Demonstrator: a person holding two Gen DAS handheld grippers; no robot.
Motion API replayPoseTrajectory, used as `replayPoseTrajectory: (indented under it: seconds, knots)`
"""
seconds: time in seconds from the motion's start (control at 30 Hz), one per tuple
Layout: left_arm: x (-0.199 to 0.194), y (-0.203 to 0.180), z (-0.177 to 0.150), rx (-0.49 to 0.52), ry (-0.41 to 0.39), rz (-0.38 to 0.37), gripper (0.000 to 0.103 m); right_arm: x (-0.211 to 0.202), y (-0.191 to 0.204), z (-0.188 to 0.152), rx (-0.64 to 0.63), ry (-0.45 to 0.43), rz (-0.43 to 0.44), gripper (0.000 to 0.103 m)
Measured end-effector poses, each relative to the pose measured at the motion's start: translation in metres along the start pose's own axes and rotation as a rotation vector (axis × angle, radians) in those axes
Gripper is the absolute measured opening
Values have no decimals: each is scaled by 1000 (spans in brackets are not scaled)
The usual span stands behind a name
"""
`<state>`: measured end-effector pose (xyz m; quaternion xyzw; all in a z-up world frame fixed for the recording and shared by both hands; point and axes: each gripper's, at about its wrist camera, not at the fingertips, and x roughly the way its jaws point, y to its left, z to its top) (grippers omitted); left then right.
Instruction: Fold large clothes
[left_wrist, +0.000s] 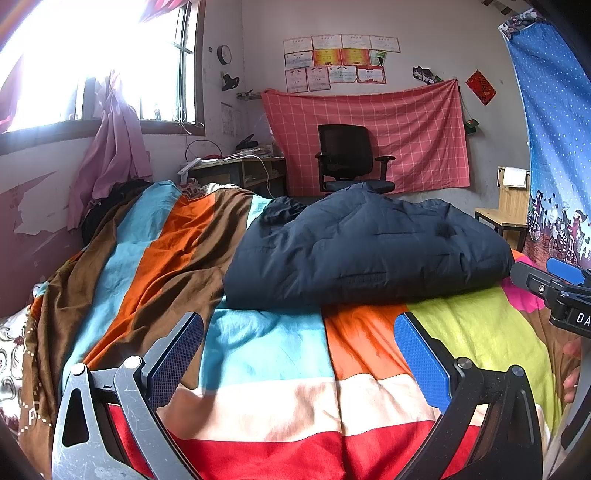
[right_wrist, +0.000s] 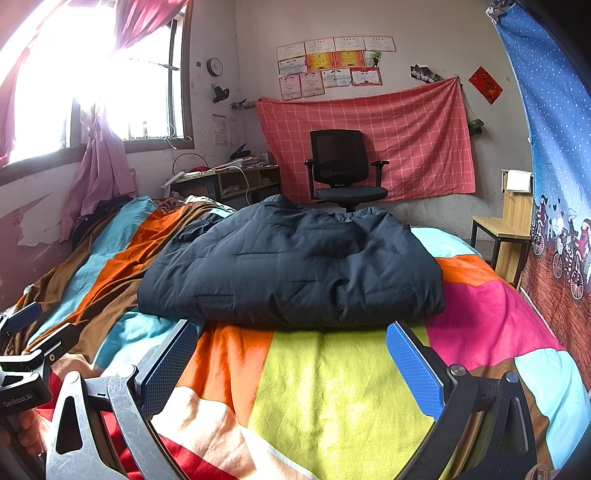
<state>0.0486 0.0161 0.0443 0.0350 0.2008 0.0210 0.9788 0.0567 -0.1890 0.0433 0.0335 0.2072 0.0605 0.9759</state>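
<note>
Navy padded jacket (right_wrist: 291, 266), folded on striped bedspread (right_wrist: 332, 369); left gripper (left_wrist: 299, 354), right gripper (right_wrist: 291, 358) spread, empty: press seams flat, square edges.

Light source: daylight through the window (left_wrist: 99, 62) at upper left, in both views.
Glare: the panes are blown out to white; the curtain (right_wrist: 99, 166) beside them is washed pale.
Room: evenly bright, colours vivid.
Shadows: soft, dark band under the near edge of the jacket (right_wrist: 295, 266) on the bedspread (right_wrist: 332, 387).
Focus: sharp in the middle, slightly soft on the near pads (left_wrist: 421, 362).
Distortion: strong fisheye; walls bow, corners go black.
</note>
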Motion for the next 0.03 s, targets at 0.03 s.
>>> replayPoseTrajectory:
  seconds: [0.03]
  knots:
    - [0, 0, 0, 1, 2, 1, 101, 0, 0, 0, 1, 0, 0, 103]
